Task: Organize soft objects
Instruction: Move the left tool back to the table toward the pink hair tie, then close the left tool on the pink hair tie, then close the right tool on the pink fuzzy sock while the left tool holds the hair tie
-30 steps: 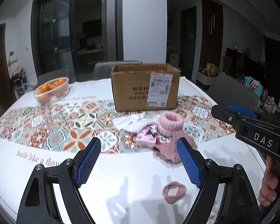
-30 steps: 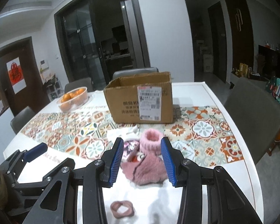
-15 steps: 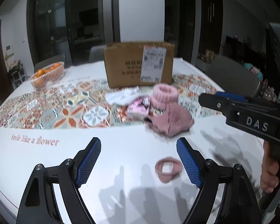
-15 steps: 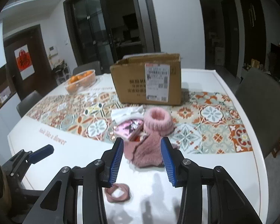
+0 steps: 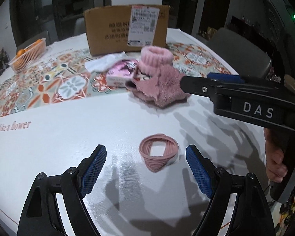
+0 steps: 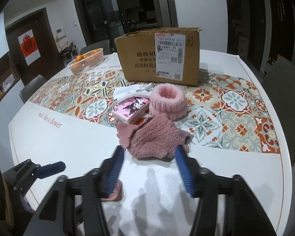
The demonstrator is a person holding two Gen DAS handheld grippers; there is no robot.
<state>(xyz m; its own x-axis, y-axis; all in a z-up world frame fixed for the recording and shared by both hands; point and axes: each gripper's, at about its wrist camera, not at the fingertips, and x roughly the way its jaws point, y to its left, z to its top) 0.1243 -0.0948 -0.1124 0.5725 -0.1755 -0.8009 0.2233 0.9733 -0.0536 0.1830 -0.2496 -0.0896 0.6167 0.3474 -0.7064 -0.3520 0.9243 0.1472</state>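
Pink towel [image 6: 153, 135] now bracketed by lowered right gripper [image 6: 149, 158], jaws apart; left gripper [image 5: 145, 161] apart around hair band [image 5: 159, 151]. Grasps considered imminent.

You have one cardboard box [image 6: 159, 56] at 12 o'clock on the table, and one basket [image 6: 86, 62] at 10 o'clock; you can make out at least two oranges [image 6: 79, 57] in it, the rest hidden. In front of the box lie one fluffy pink headband [image 6: 168, 101], one pink towel [image 6: 153, 135], one white cloth [image 6: 131, 89] and one pink printed pack [image 6: 130, 110]. One pink hair tie [image 5: 159, 151] lies at 6 o'clock. You hold two grippers, a left gripper [image 5: 145, 169] and a right gripper [image 6: 149, 171].
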